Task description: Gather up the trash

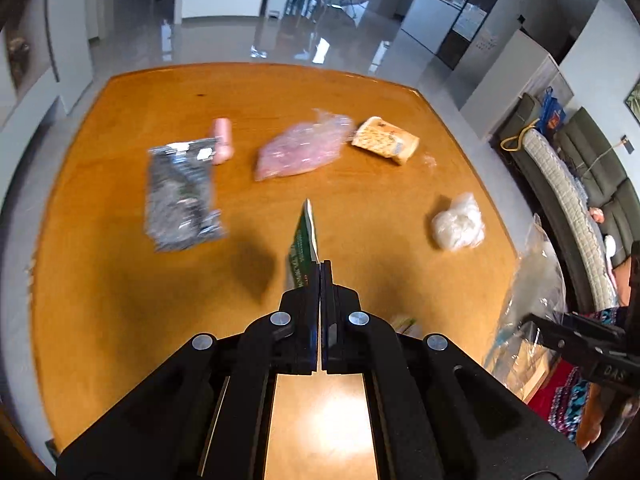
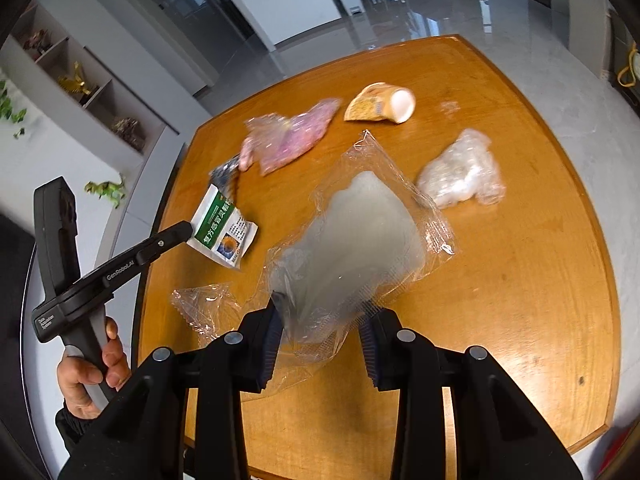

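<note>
- Jaws of the left gripper [image 1: 321, 276] are pressed together on a corner of a green-and-white sachet [image 2: 224, 232], which hangs clear above the wooden table [image 1: 120, 300]
- Jaws of the right gripper [image 2: 320, 332] stand partly apart with a clear plastic bag [image 2: 360, 232] bunched between them; the pads appear to press on its lower end, so I judge it held, and it looks to serve as the collecting bag
- Nothing can be made out inside that bag beyond a cloudy grey patch, so whether any trash is already in it I cannot tell
- Step in hand, as I judge it: bringing the sachet over to the bag, which the left view shows well off to its right edge [image 1: 532, 304]
- Left on the table: a silver foil pouch [image 1: 182, 196], a pink sausage-like tube [image 1: 222, 140] touching its far corner, a pink plastic bag [image 1: 300, 148], a crushed paper cup [image 2: 380, 104], a white wad in clear film [image 2: 460, 176], and a small clear wrapper [image 2: 204, 308] near the table's near edge
- With six pieces lying loose and one in the air, the collecting looks to be in its early part
</note>
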{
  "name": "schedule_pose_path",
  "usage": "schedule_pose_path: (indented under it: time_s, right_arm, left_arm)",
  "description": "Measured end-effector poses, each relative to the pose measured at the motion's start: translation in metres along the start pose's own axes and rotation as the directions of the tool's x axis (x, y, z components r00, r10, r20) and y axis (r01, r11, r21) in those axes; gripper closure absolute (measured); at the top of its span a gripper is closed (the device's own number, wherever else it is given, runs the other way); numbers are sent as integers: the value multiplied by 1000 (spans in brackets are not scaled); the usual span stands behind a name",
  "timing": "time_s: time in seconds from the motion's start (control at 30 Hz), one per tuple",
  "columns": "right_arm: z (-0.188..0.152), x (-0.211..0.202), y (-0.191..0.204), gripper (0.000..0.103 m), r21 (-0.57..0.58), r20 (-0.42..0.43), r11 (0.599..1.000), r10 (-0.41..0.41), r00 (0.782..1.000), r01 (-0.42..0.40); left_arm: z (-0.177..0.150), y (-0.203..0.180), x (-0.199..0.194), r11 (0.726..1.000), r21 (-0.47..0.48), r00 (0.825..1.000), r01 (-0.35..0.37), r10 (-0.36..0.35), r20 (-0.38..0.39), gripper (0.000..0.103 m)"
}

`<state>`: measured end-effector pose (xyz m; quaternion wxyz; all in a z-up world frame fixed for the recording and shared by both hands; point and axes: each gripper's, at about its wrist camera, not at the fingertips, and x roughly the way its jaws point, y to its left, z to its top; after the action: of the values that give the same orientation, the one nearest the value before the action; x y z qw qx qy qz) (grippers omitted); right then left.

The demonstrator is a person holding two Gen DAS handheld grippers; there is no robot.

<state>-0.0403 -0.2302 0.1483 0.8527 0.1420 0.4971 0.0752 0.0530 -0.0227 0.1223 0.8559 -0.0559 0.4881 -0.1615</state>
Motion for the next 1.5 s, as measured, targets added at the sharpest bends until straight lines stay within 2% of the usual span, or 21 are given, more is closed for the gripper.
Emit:
schedule_pose_path:
  time_s: [0.2,0.27,0.33,0.4,0.5,0.67,0.73,0.77,0.8,0.83,0.9,1.07,1.23,1.4,1.43,1.47,1.5]
  right_arm:
    - [-22,12,46,66,-71,-33,996,48,998,-51]
    - [-28,17,59,66,-90,-45,994,58,997,-62]
    - [-35,22,71,66,-105,-60,992,66,996,-72]
    - [-41,26,79,66,-118,-72,990,64,995,-72]
    - [-45,32,88,66,-122,-88,990,63,994,-74]
    - [-48,33,91,66,-132,-88,988,67,994,-79]
    - [-47,34,87,66,-132,-92,988,64,994,-75]
    - [-46,35,85,66,-129,-93,989,62,994,-74]
    - [-46,36,82,66,-125,-93,989,62,994,-73]
    - [-45,38,80,66,-120,-96,990,59,994,-70]
    - [-43,42,76,66,-108,-103,992,55,993,-66]
    - [-42,50,72,66,-103,-122,992,59,991,-72]
    - [-40,61,70,66,-105,-147,992,52,988,-68]
    - [-38,67,67,66,-100,-156,993,47,987,-63]
    - [-37,69,66,66,-100,-157,993,45,987,-61]
    - [-37,70,66,66,-100,-158,993,44,986,-60]
    - [-37,72,67,66,-100,-161,993,44,986,-60]
  left_arm:
    - [-33,33,-38,997,-23,997,-75,75,18,103]
    - [-47,49,-39,992,-34,992,-125,125,-11,103]
    - [-62,70,-34,986,-68,988,-150,147,-44,103]
    - [-74,84,-32,983,-90,987,-158,155,-40,103]
    - [-79,83,-33,992,-82,993,-98,93,-66,103]
    - [-75,76,-12,979,-45,973,-197,190,-128,98]
    - [-74,79,0,975,-45,966,-217,208,-152,68]
    - [-75,80,2,973,-38,964,-228,220,-146,21]
    - [-75,81,3,970,-30,964,-242,237,-122,5]
    - [-75,81,1,966,-17,963,-259,257,-77,5]
    - [-72,83,3,960,-9,958,-279,278,-70,5]
    - [-63,101,24,956,-19,950,-292,288,-121,5]
    - [-51,114,54,962,-20,949,-273,265,-169,5]
    - [-50,116,78,960,8,935,-281,276,-222,5]
    - [-52,115,79,955,17,931,-298,294,-214,5]
    - [-54,115,78,955,17,934,-296,293,-205,7]
    - [-55,114,76,955,15,936,-297,294,-196,15]
